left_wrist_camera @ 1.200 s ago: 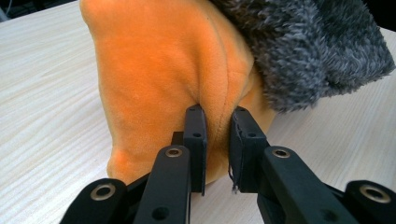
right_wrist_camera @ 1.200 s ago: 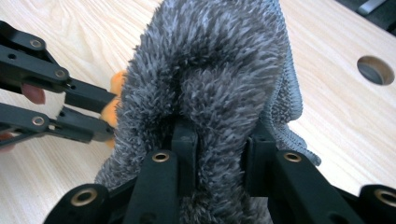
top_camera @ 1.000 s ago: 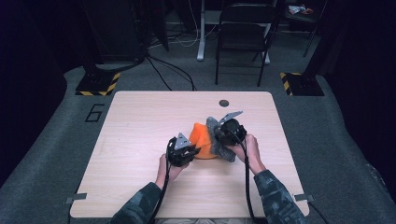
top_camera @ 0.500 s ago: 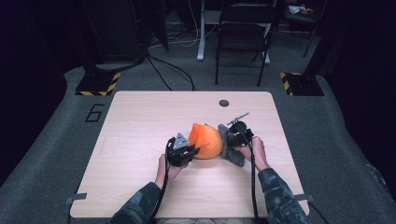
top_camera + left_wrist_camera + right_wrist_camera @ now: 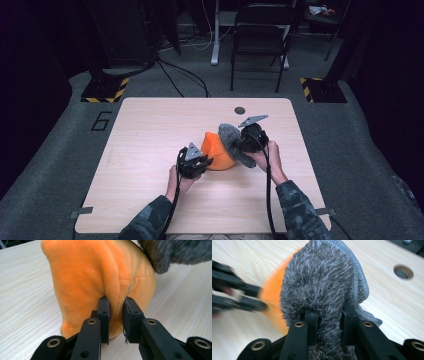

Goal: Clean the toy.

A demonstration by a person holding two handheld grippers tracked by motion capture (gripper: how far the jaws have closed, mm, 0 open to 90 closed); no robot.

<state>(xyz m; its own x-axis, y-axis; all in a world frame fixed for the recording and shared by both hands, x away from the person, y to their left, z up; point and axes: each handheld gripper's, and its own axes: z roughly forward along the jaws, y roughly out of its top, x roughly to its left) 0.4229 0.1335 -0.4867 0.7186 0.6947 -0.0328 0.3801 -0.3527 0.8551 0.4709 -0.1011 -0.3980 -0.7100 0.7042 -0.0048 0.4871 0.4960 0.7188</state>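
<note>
Jaws of the left gripper [image 5: 115, 315] are clenched on a fold of the orange plush piece [image 5: 100, 277], which rests on the desk [image 5: 150, 130] just right of that gripper [image 5: 194, 162] in the high view. The right gripper [image 5: 329, 322] is clamped on the grey fuzzy cloth [image 5: 322, 282], whose stitched hem curls over to one side; in the high view this cloth [image 5: 231, 137] lies against the far right side of the orange piece [image 5: 216, 150]. Both pieces sit near the middle of the desk, with bare pale wood open to the left, toward the far edge and toward the near edge. One round hole [image 5: 240, 110] lies near the far edge. Beyond the desk a dark chair [image 5: 260, 40] stands on grey carpet, with two yellow-and-black striped bases [image 5: 105, 89] at either side. Two grippers, two soft pieces, one desk.
</note>
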